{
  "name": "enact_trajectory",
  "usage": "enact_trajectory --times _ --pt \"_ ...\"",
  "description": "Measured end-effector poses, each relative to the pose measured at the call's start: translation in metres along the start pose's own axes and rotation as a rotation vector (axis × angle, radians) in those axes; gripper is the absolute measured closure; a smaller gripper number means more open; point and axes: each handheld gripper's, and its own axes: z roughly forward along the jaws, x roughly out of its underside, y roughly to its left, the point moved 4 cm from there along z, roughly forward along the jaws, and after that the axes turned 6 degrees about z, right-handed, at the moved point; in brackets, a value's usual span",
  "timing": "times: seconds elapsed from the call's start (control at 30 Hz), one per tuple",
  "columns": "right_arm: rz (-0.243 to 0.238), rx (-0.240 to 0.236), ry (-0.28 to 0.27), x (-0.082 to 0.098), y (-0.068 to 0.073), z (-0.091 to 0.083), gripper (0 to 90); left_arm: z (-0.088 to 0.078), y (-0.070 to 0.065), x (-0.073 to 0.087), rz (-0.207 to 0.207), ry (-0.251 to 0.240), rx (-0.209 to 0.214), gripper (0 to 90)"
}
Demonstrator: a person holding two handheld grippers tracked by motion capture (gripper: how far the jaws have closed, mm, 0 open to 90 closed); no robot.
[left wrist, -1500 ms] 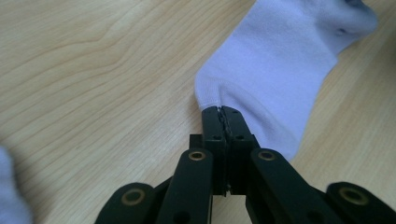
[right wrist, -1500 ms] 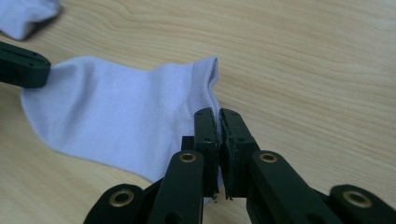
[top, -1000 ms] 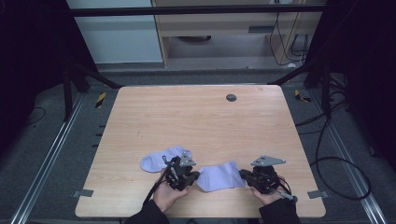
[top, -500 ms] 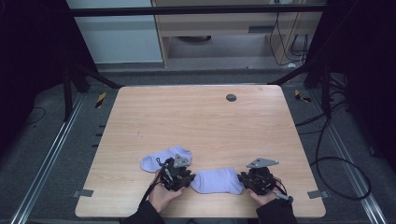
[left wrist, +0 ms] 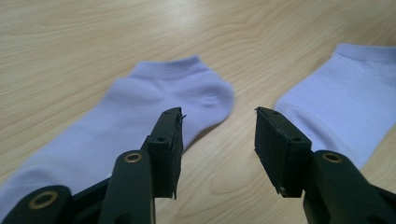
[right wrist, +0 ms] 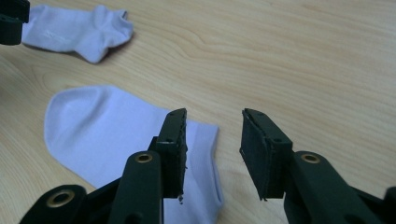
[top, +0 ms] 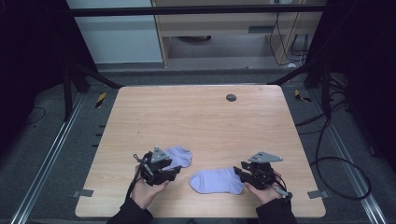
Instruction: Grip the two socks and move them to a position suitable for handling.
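I see the table [top: 196,121] evenly lit from above while its surroundings sink into dark; close-up jaws look sharp, socks [left wrist: 140,116] cast soft, faint shadows.

Lab: framed test table [top: 201,116], floor cables [top: 327,140], dark curtains.

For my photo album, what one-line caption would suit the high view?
A person's left gripper and right gripper, both open, flank two lilac socks on a wooden table.
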Motion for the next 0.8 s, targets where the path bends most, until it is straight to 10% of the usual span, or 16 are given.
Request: enact_trajectory --times 0.43,0.8 --pt "-0.033 -0.053 -0.04 -0.036 0.036 0.025 52.5 -0.027 0.067 0.027 -0.132 -0.016 -0.122 46.6" --pt "-0.049 -0.06 -0.024 -0.062 0.067 0.069 47.6 -0.039 0.095 0.046 -0.184 -0.018 -0.167 46.1"
